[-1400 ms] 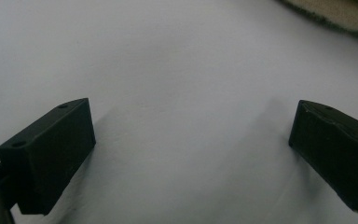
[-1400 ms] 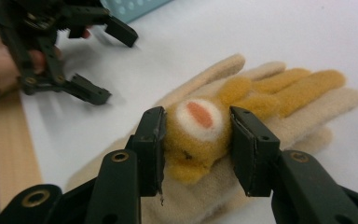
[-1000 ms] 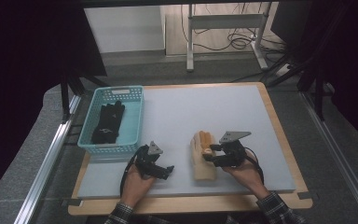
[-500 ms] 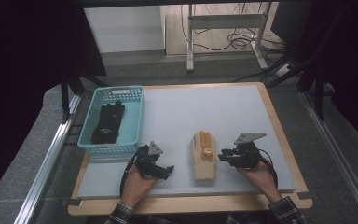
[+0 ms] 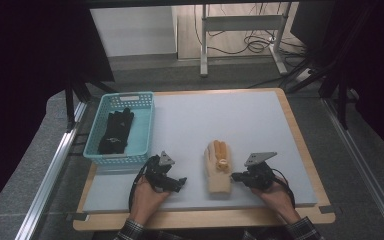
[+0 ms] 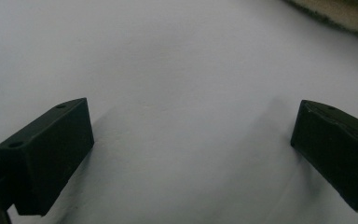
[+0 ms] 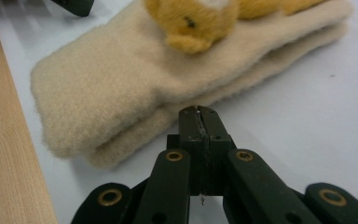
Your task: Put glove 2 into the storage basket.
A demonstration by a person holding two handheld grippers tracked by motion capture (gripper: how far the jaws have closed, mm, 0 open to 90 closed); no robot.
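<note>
The fingers [image 7: 200,122] of the right gripper [image 5: 239,176] are seen clenched on nothing, their tips just short of the cream mitten's [image 7: 121,88] edge. The left gripper's [image 5: 178,182] fingers [image 6: 46,156] are held released over bare desk [image 6: 168,70], the mitten lying between both pairs.

Overhead forward-down view; two close tong-mounted views, shared cream glove [image 5: 219,170].

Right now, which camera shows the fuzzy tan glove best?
The right gripper view: the tan glove looms close, fuzzy pile and yellow trim clear. The high view shows it whole but small; the left gripper view catches just an edge at its top corner.
</note>
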